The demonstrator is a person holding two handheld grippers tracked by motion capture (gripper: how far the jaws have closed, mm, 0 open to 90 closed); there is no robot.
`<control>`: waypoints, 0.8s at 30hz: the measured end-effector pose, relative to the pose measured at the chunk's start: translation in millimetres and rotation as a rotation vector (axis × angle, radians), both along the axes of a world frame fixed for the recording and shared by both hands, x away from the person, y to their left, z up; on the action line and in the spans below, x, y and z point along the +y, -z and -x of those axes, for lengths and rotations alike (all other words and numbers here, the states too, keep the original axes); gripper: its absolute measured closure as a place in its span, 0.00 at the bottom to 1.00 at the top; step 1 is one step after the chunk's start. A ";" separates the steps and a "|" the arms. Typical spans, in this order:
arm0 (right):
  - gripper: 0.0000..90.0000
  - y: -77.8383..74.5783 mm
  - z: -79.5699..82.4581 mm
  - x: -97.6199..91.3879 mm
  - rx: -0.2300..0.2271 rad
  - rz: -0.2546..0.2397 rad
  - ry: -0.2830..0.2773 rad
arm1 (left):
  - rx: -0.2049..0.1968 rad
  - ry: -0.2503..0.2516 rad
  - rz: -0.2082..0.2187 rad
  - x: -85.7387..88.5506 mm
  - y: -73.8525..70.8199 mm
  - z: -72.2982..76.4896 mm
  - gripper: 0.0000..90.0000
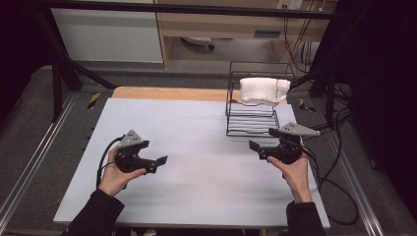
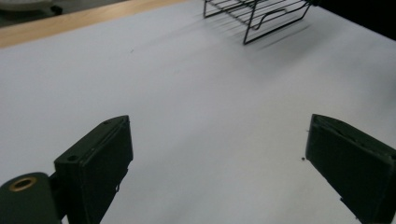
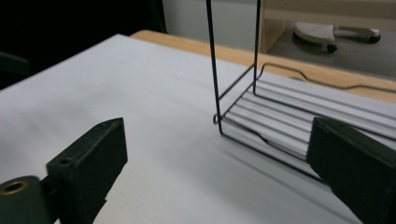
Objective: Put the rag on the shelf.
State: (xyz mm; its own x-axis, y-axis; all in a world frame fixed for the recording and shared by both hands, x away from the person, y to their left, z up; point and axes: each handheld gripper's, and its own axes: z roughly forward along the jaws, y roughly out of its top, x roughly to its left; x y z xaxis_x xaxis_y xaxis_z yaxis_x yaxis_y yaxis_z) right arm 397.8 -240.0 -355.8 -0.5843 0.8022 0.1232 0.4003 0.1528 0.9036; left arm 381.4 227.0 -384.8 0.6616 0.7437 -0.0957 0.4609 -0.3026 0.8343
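White towel [image 1: 263, 90] draped over the wire rack [image 1: 251, 125] at 1 o'clock looks slippy, and with both tongs, left [image 1: 158, 164] and right [image 1: 255, 149], wide open and empty, a careless nudge could drop it.

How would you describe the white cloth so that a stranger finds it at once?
Look at the far right part of the table, where a black wire rack stands. The cloth hangs over its top rail. It is the one soft white thing among thin black wires.
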 end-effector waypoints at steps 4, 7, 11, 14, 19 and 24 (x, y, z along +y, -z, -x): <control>0.02 19.4 4.6 -3.3 0.033 0.011 -0.009 | 0.025 -0.035 -0.002 23.9 17.6 8.7 0.06; 0.01 32.2 8.4 -5.6 0.057 0.010 -0.016 | 0.040 -0.058 -0.013 36.7 29.3 14.4 0.06; 0.01 47.3 14.2 -7.8 0.089 0.026 -0.041 | 0.055 -0.072 -0.011 50.8 42.6 21.8 0.06; 0.01 57.3 18.7 -10.1 0.106 0.025 -0.063 | 0.060 -0.079 -0.015 58.9 46.7 26.4 0.06; 0.01 72.6 27.2 -12.9 0.150 0.027 -0.076 | 0.048 -0.075 -0.015 68.7 51.7 32.6 0.06; 0.01 84.3 34.5 -15.6 0.191 0.040 -0.087 | 0.042 -0.065 -0.012 72.4 55.0 34.8 0.06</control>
State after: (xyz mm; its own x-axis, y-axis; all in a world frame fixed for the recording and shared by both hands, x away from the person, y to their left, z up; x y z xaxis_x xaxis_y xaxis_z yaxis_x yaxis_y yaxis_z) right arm 363.3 -255.6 -440.1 -0.6202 0.7563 0.2080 0.5479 0.2280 0.8049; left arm 346.7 299.4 -439.8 0.6075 0.7862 -0.1134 0.5143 -0.2806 0.8104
